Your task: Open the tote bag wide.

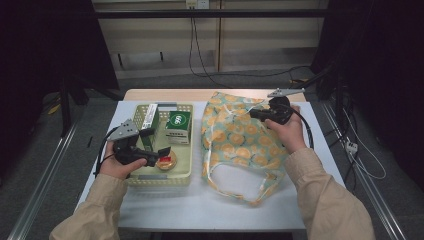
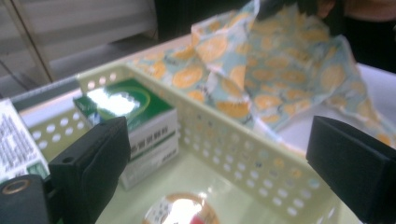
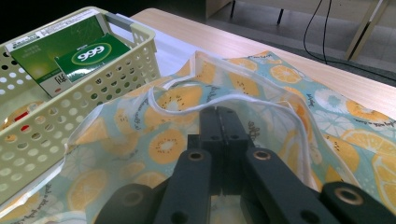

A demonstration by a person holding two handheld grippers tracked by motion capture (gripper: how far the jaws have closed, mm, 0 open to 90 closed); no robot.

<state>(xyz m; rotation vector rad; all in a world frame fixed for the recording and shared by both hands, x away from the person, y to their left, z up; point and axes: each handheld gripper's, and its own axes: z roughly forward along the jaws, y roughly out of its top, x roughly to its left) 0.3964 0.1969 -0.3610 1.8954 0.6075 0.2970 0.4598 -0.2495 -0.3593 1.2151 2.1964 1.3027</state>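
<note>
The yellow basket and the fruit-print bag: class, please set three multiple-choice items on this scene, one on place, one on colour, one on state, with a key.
1. Where does the fruit-print bag lie relative to the yellow basket?
A. Inside it
B. To its right
C. Under it

2. What colour is the top of the box marked 999?
A. Green
B. Red
C. Black

3. How do the left tool's jaws stand?
A. Shut on the box
B. Shut on the bag
C. Open over the basket

Key: 1 B, the high view shows the bag beside the basket; 2 A, its top is green with white figures; 3 C, the left gripper view shows wide-apart jaws with the round tin below.
</note>
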